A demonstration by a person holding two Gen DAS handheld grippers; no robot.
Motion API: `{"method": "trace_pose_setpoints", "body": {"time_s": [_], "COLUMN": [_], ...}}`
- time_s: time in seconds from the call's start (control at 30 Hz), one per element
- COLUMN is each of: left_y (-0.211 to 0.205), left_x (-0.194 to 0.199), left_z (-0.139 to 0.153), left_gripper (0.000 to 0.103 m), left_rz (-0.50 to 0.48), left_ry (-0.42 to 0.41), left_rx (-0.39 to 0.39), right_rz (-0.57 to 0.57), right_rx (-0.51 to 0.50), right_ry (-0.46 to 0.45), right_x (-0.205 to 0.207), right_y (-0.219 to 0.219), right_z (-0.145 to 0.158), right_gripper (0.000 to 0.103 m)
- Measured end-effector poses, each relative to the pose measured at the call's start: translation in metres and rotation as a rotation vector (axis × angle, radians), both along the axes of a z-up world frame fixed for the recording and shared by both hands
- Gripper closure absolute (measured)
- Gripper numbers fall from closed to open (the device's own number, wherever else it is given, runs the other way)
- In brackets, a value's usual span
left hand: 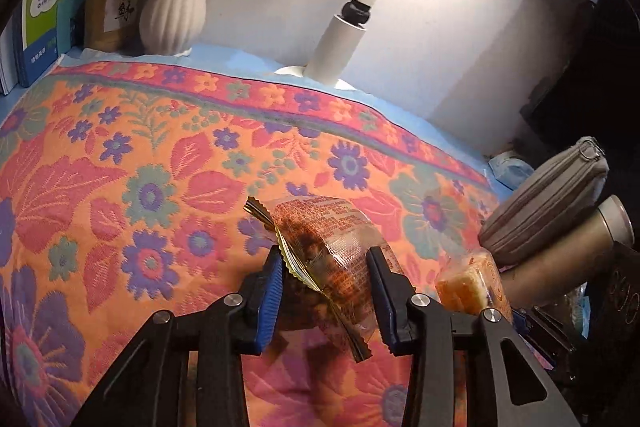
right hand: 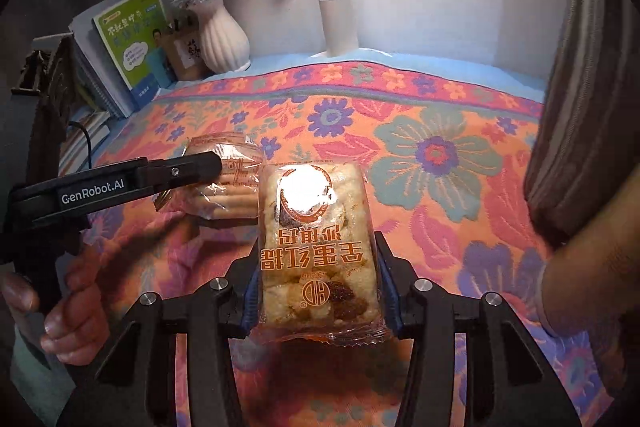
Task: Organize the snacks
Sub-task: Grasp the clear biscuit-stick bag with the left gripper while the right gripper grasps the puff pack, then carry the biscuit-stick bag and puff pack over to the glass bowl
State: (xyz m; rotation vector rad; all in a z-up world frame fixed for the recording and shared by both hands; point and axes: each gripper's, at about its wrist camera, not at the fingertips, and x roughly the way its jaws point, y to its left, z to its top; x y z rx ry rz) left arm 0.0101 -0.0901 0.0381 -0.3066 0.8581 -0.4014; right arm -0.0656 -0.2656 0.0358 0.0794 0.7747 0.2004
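Snacks fill both our grippers above the floral tablecloth (left hand: 152, 155). Our left gripper (left hand: 325, 281) has its blue pads pinching a clear-wrapped dark pastry packet (left hand: 324, 247) across its width, crimped seam toward one pad, so we judge it lifted clear of the cloth. Our right gripper (right hand: 318, 291) squeezes a rice-crisp cake packet (right hand: 316, 239) by its long sides, label facing up, likely to keep it flat for placing. Both packets hang near each other over mid-table, not yet set anywhere.
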Motion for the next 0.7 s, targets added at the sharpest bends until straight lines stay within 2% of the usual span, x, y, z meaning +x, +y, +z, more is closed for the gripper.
{"method": "trace_pose_setpoints", "body": {"time_s": [0.2,0.4,0.7], "left_y": [-0.036,-0.078,-0.129], "left_x": [-0.034,-0.070,-0.116], "left_z": [0.017,0.037,0.048], "left_gripper": [0.064,0.064,0.064], "left_rz": [-0.059,-0.157,-0.301], "left_ry": [-0.037,-0.077,-0.091], "left_rx": [-0.048,-0.060,-0.076], "right_rz": [-0.063,-0.114,-0.180], "right_rx": [0.028,0.080,0.104], "right_ry": [-0.019,-0.023,-0.033], "right_x": [-0.042,-0.081,-0.131], "right_y": [-0.036,-0.074,-0.121], "right_z": [0.011,0.016,0.017], "right_gripper": [0.057,0.057,0.057]}}
